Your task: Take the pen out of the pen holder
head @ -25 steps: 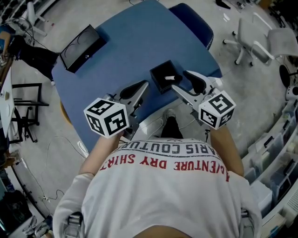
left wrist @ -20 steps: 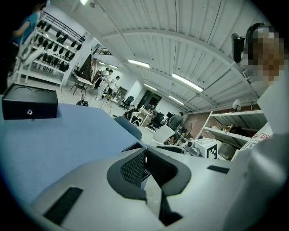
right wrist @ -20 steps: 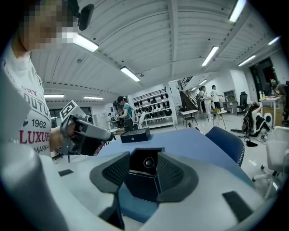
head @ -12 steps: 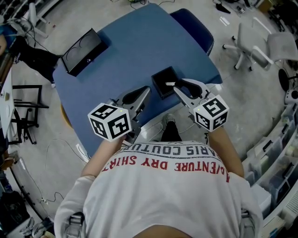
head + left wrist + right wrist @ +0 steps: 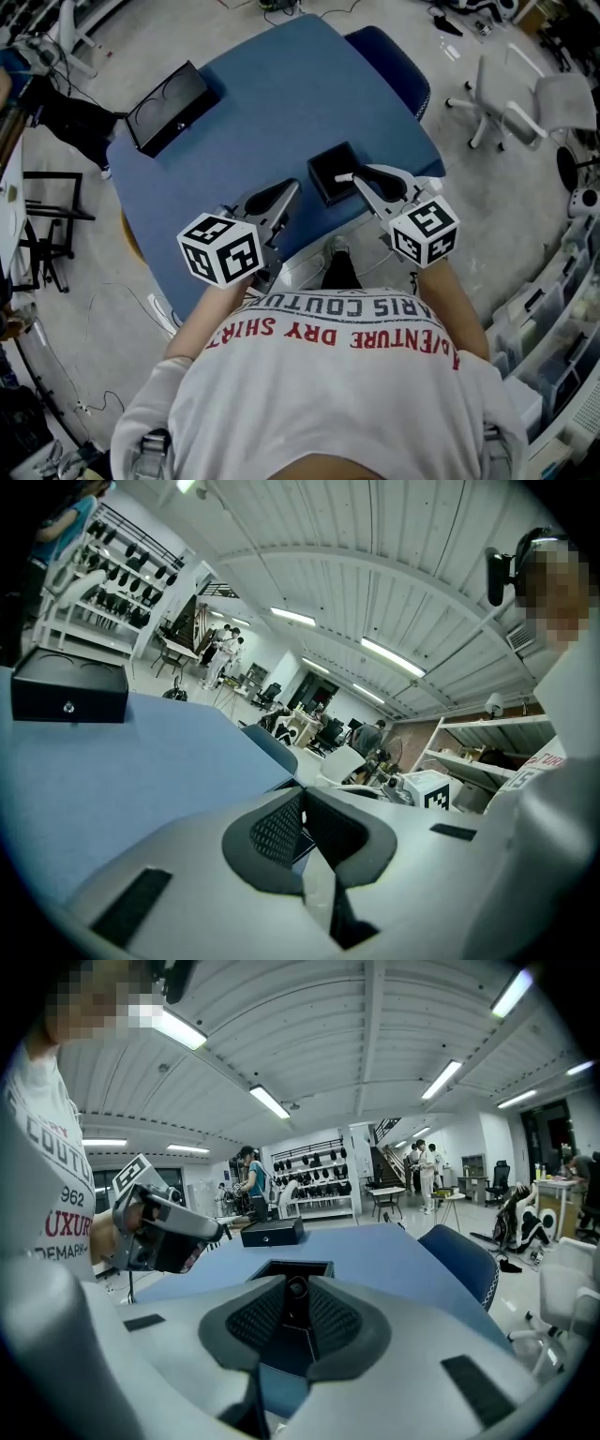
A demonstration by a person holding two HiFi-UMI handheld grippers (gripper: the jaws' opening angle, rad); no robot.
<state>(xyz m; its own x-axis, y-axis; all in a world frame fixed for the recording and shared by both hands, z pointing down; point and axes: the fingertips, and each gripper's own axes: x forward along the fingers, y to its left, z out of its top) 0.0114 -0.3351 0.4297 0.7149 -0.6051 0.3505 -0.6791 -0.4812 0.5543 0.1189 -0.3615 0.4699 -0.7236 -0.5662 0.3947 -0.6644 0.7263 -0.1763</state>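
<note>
A black square pen holder (image 5: 330,169) stands on the blue table (image 5: 272,103) near its front edge. A pen (image 5: 343,176) with a pale end sticks out of it. My right gripper (image 5: 350,178) reaches over the holder from the right. In the right gripper view its jaws are closing, the pen's (image 5: 296,1288) dark top stands between the ribbed pads (image 5: 256,1314), and both pads lie against it. My left gripper (image 5: 292,189) hovers just left of the holder, shut and empty; in the left gripper view its pads (image 5: 279,829) meet.
A flat black box (image 5: 167,94) lies at the table's far left corner. A blue chair (image 5: 389,52) is pushed in at the far side. A white office chair (image 5: 525,94) stands on the floor to the right. The person's shirt fills the bottom of the head view.
The right gripper's jaws, wide apart a second ago, have come together around the pen at the holder. The left gripper has stayed where it was.
</note>
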